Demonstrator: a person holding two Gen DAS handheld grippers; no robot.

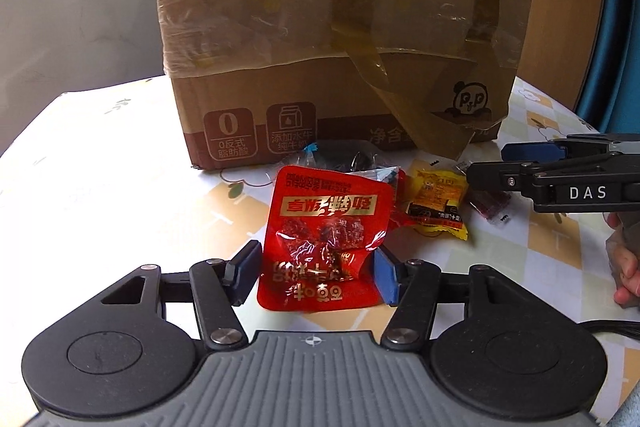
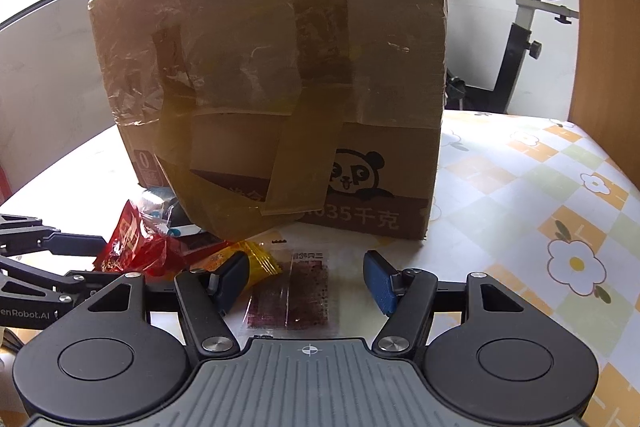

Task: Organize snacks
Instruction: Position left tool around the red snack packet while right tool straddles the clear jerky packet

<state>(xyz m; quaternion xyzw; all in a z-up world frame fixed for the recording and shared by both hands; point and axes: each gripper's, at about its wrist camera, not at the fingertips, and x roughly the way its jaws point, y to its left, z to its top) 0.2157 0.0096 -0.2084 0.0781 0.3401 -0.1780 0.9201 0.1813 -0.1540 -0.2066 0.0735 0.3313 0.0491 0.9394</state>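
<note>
Big taped cardboard box (image 1: 340, 39) fills the 12 o'clock side of the desk (image 1: 120, 195), its loose flap hanging down over the snack pile, so there is little room that way; bare flowered cloth lies open out at 9 o'clock in the left wrist view and at 3 o'clock in the right wrist view. Left gripper (image 1: 316, 273) sits low over the red snack packet (image 1: 326, 227), whose near end lies between the fingers (image 1: 245, 271), both pads pressing into its crumpled sides, clamped on it. Just past it at 1 o'clock lies a yellow packet (image 1: 438, 201), touching the red one. Right gripper (image 2: 306, 283) has its fingers (image 2: 380, 281) apart, straddling a flat clear packet of dark snack (image 2: 292, 297) that lies on the cloth between them, nearer the 9 o'clock pad, which sits against the yellow packet's edge; the 3 o'clock pad stands clear.
</note>
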